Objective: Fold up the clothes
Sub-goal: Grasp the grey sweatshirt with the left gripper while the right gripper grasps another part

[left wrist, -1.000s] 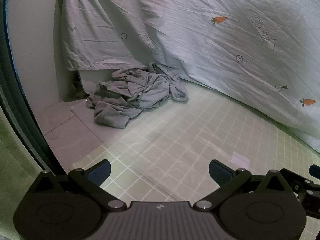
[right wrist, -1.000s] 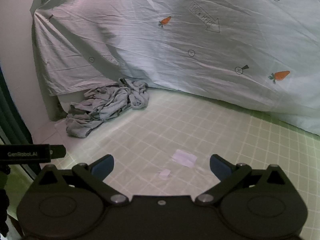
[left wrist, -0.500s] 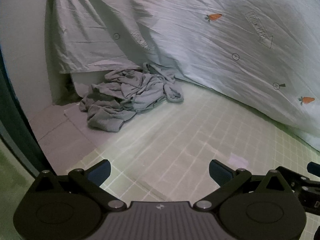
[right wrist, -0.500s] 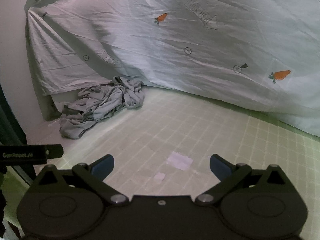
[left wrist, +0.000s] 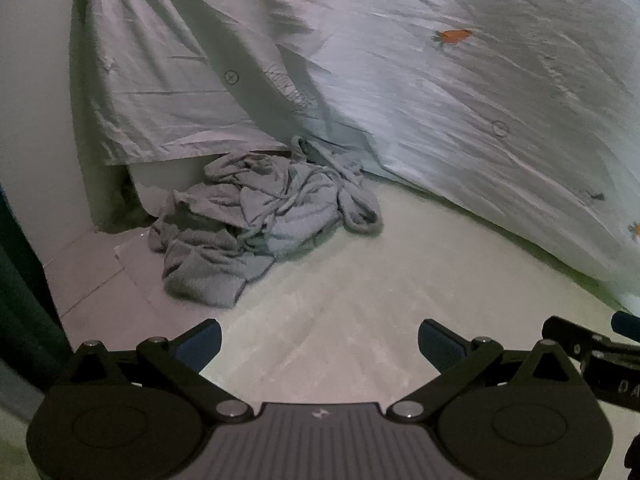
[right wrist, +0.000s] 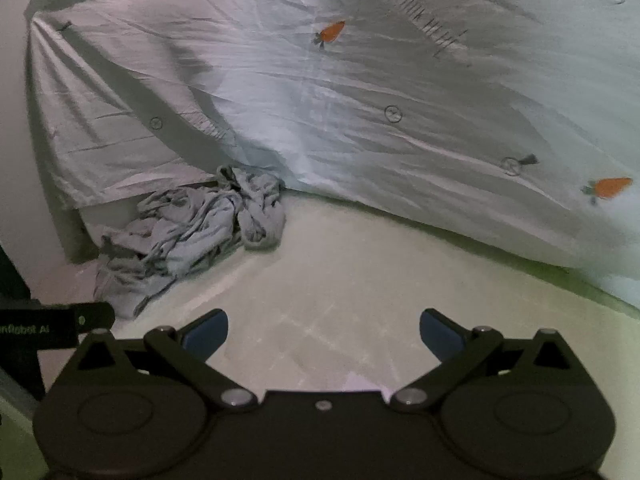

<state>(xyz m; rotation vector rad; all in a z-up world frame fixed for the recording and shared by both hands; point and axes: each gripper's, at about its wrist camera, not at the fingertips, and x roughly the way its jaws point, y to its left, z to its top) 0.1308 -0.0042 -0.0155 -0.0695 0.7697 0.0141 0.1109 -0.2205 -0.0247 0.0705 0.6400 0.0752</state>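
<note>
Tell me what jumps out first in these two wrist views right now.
The crumpled grey garment heaped at the far left of the pale checked surface, against the hanging sheet. That big white sheet with orange carrot prints fills the whole background. Both the left gripper and the right gripper have their jaws wide apart, holding nothing.

Grey garment: soft matt cloth, heavily crumpled. Hanging sheet: thin creased fabric, slight sheen, printed carrots. Mat: matt, smooth, pale. Left gripper and right gripper: matt black plastic, blue rubbery-looking pads, shiny metal pivot pins.
</note>
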